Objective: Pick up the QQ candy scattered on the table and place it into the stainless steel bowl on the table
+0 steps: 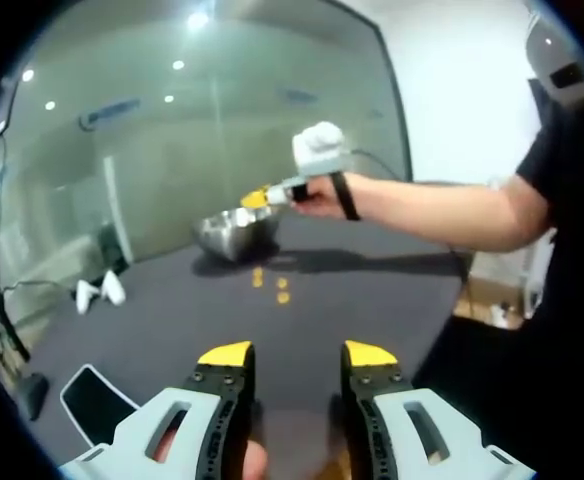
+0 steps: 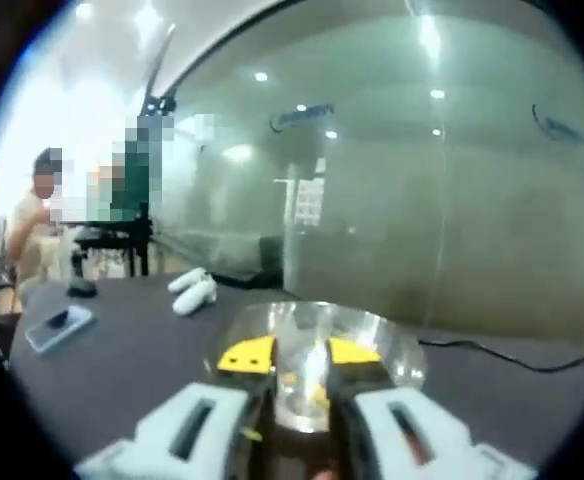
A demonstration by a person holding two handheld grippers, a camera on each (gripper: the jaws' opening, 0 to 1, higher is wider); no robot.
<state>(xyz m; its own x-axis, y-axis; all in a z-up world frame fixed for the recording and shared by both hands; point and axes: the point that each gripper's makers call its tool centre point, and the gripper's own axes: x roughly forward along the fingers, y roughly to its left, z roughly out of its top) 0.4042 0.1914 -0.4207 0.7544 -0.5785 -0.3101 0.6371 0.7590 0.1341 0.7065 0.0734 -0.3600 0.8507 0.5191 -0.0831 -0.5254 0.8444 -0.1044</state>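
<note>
A stainless steel bowl (image 1: 222,235) stands at the far side of the dark table (image 1: 372,300). Three small orange candies (image 1: 282,290) lie on the table just in front of it. A hand holds my right gripper (image 1: 262,197) right over the bowl. In the right gripper view its yellow-tipped jaws (image 2: 301,352) stand apart above the bowl (image 2: 397,350), and orange-yellow candies (image 2: 292,380) lie inside. My left gripper (image 1: 298,355) is open near the table's front, well short of the loose candies, with nothing between its fingers.
Two white controllers (image 1: 100,292) (image 2: 192,290) lie at the table's left. A phone (image 2: 60,325) lies flat beside them, and a white-edged dark slab (image 1: 97,400) sits near the left gripper. A black cable (image 2: 492,355) runs behind the bowl. A glass wall backs the table; people stand far left.
</note>
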